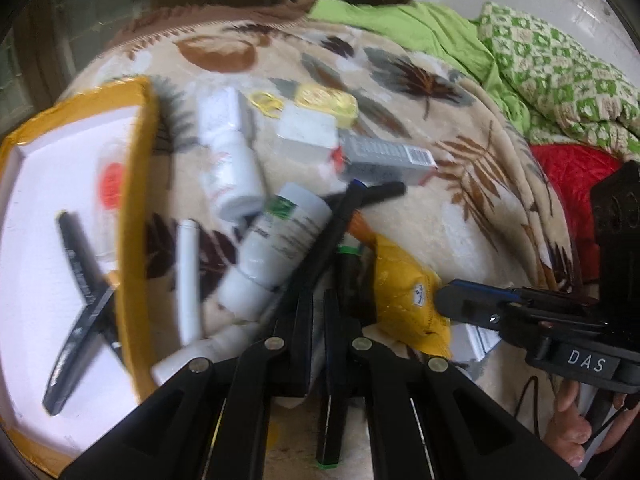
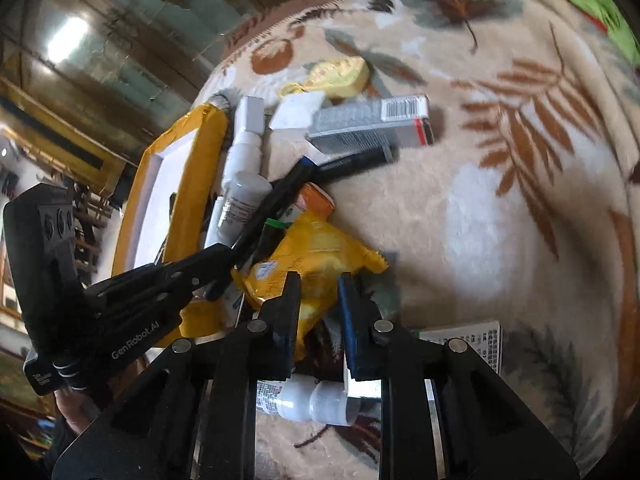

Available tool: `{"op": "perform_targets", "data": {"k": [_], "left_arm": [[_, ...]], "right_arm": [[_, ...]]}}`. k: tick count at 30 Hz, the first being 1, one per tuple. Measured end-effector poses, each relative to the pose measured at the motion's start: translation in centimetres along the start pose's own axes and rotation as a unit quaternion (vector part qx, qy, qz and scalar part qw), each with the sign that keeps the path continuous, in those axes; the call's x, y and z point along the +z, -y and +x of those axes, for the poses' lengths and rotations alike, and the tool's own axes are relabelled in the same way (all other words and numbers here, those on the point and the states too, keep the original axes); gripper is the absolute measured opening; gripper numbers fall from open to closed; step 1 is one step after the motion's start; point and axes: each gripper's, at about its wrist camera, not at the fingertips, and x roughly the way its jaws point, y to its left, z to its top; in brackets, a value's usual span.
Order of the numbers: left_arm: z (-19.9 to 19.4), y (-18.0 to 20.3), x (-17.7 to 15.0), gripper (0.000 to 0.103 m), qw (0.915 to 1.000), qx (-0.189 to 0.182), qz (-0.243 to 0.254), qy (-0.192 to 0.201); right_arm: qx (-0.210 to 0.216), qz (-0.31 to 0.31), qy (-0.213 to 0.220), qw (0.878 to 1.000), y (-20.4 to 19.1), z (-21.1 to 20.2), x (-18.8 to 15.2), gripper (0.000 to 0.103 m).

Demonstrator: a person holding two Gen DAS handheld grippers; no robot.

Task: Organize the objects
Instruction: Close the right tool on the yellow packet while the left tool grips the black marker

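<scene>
Clutter lies heaped on the blanket [image 2: 500, 208] beside the yellow-edged tray [image 1: 136, 184], where two pens already rest. The left gripper [image 1: 318, 308] pinches a dark pen [image 1: 320, 236] that reaches under the pile. The right gripper [image 2: 318, 280] squeezes the yellow packet [image 2: 316, 248], so lifting fast could tip the white bottle [image 1: 276, 248] or drag other things along.

Both wrist-mounted, angled steeply down, close over a leaf-patterned blanket [image 1: 460, 208]. Left view facing the yellow-rimmed tray [image 1: 136, 216]; right view from farther right. Shared: the yellow pouch [image 2: 316, 252] and the clutter around it.
</scene>
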Motion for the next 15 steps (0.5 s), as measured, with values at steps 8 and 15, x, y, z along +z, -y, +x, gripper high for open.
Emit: {"op": "perform_targets", "data": {"k": [8, 15], "left_arm": [[1.6, 0.7, 0.6, 0.002, 0.9996, 0.012, 0.022, -0.009], [0.7, 0.0, -0.6, 0.0, 1.0, -0.009, -0.002, 0.003]], "right_arm": [[-0.004, 0.031, -0.001, 1.0, 0.5, 0.3, 0.0, 0.061], [-0.014, 0.047, -0.021, 0.999, -0.1, 1.6, 0.9, 0.061]]}}
